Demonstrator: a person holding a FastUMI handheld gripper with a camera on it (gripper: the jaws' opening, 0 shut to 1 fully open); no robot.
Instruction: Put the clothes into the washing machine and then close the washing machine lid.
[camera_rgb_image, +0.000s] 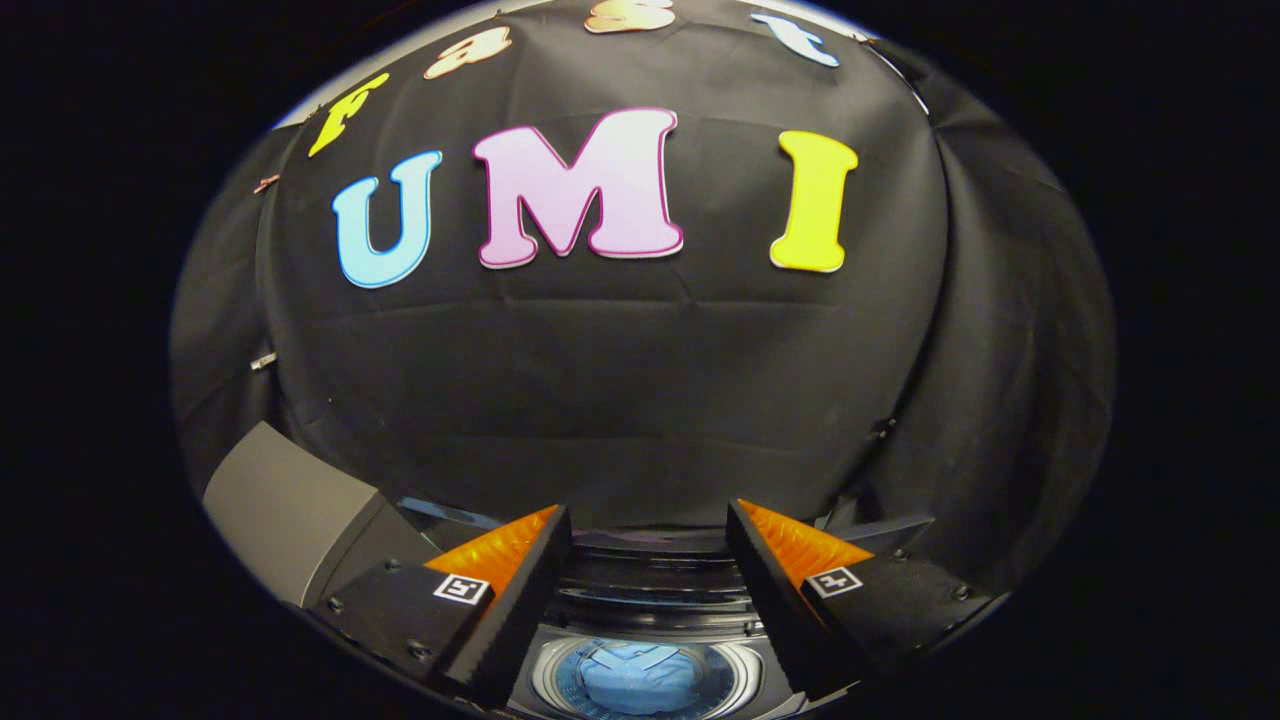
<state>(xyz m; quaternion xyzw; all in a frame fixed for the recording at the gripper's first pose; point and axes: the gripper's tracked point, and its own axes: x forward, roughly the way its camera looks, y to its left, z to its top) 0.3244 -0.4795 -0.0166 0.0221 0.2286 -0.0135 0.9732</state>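
Clothes in the drum, lid not yet shut

Gripper view: the gripper (648, 590) hangs above the washing machine (650, 600) with its fingers spread wide and holding nothing. Between them, below, a blue garment (640, 680) lies bunched inside the round drum (545, 680). A grey panel (285, 510) stands up beyond the left finger — probably the raised lid, though I cannot be sure. To close it well, come behind its top edge and push it down evenly — not pinching it.
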